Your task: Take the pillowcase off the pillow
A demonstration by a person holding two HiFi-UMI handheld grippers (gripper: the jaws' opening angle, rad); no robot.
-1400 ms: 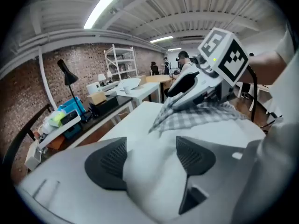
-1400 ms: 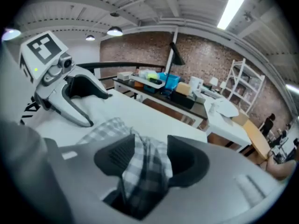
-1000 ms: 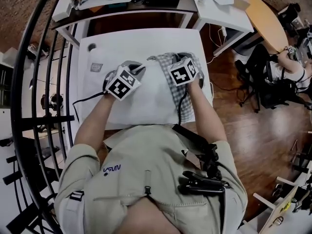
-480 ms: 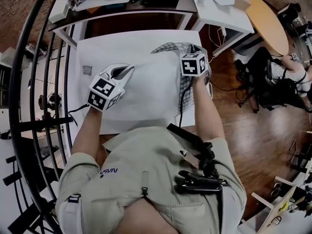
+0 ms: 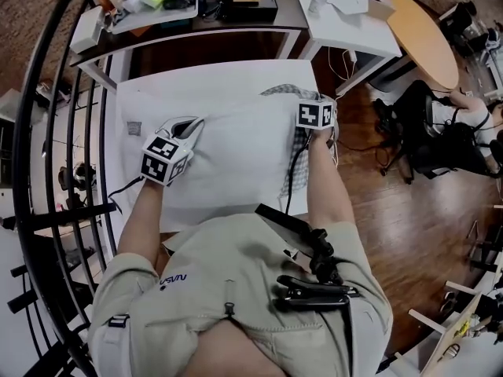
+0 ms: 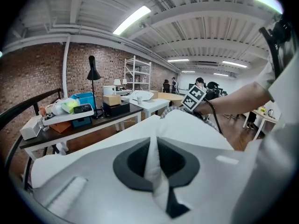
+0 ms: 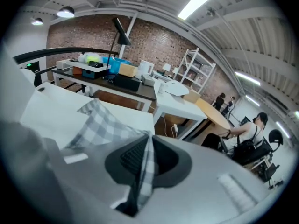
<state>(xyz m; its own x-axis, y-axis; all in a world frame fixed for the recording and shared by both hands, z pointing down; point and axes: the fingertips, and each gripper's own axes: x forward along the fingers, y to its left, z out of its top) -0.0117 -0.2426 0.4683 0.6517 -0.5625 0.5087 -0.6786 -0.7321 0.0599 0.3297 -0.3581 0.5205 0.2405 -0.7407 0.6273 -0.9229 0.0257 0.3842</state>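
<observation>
Left hand-held gripper (image 6: 154, 160): pinching the white pillow (image 5: 236, 144).
Right hand-held gripper (image 7: 145, 164): pinching the checked pillowcase (image 5: 281, 92).
Risk: either thin fold could slip free under pull.

A white pillow (image 5: 236, 144) is showing at the left gripper (image 6: 154, 167); a grey-and-white checked pillowcase (image 7: 98, 120) is showing in the right gripper (image 7: 145, 167); both cubes (image 5: 165, 157) are wearing black-and-white squares.
</observation>
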